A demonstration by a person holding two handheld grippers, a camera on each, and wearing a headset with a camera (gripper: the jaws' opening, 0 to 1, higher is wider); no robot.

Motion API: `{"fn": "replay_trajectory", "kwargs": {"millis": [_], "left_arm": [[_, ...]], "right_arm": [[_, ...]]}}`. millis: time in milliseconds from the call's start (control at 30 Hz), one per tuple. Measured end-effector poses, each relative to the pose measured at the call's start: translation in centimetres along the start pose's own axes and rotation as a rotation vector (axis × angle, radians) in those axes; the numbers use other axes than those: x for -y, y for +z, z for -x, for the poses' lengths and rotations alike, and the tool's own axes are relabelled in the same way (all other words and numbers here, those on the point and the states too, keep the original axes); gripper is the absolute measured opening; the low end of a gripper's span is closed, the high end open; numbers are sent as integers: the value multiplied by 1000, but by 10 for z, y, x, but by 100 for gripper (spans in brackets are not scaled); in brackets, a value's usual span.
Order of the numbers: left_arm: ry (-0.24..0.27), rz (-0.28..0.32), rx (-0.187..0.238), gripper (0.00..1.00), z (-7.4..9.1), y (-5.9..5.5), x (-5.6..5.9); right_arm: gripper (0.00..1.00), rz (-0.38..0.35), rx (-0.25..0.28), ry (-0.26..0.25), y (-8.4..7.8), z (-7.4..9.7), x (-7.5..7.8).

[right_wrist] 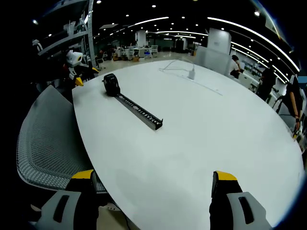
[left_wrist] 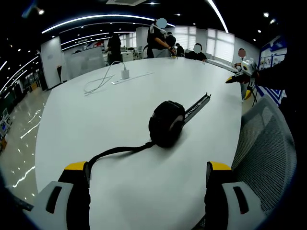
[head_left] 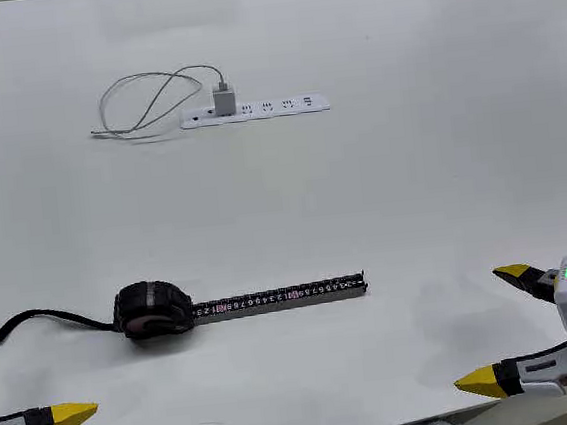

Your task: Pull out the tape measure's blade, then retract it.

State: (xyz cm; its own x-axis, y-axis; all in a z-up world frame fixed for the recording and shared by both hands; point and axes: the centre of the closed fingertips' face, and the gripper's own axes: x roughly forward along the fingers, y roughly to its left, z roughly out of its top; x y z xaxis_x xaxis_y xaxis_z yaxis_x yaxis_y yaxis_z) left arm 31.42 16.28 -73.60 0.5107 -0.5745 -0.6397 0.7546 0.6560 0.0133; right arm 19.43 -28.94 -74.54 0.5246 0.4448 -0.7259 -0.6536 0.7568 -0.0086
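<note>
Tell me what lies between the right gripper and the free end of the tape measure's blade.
Bare white table runs from the right gripper to the end of the blade; the head view and the right gripper view both show it.

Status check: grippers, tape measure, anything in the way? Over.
Left gripper and right gripper open, empty. Tape measure on table, blade out, untouched. Power strip and cable far behind, not in the way.

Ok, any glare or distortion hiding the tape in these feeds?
Head view: even light, tape sharp, blade marks visible. Left gripper view: fisheye curves the table edge, tape crisp. Right gripper view: tape small, marks too fine to read.
</note>
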Motion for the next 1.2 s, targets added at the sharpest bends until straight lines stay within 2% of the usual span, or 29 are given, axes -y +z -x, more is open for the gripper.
{"fn": "replay_trajectory", "kwargs": {"millis": [300,367,500,667,700,733,767,800,867,933,1000,1067,1200], "left_arm": [[11,16,-9,99,-5,4,0],[3,22,-28,99,-7,3,4],[-2,34,-9,99,-8,12,9],[-11,33,-7,99,-12,21,17],[-4,26,-8,99,-13,25,17],[39,-1,-14,99,-13,26,10],[78,-34,-45,99,-13,25,5],[55,-29,-60,99,-14,25,9],[43,-7,-26,99,-15,36,13],[47,-2,-22,99,-16,42,14],[95,-25,-12,99,-17,49,8],[83,18,0,99,-19,56,11],[78,51,23,99,-24,68,14]], "right_arm": [[99,12,1,9,2,-2,6],[99,20,0,12,5,-2,7],[99,42,-3,29,11,-3,8],[99,74,-21,61,18,-5,6],[99,77,-16,72,21,-5,6],[99,75,-9,80,25,-3,4],[99,81,-7,80,28,-3,5],[99,96,-13,76,30,-3,6],[99,117,-22,75,33,-3,9],[99,132,-24,76,38,-4,11],[99,129,-22,77,43,-5,14],[99,90,6,89,53,-6,16],[99,102,-2,90,58,-11,21]]}}
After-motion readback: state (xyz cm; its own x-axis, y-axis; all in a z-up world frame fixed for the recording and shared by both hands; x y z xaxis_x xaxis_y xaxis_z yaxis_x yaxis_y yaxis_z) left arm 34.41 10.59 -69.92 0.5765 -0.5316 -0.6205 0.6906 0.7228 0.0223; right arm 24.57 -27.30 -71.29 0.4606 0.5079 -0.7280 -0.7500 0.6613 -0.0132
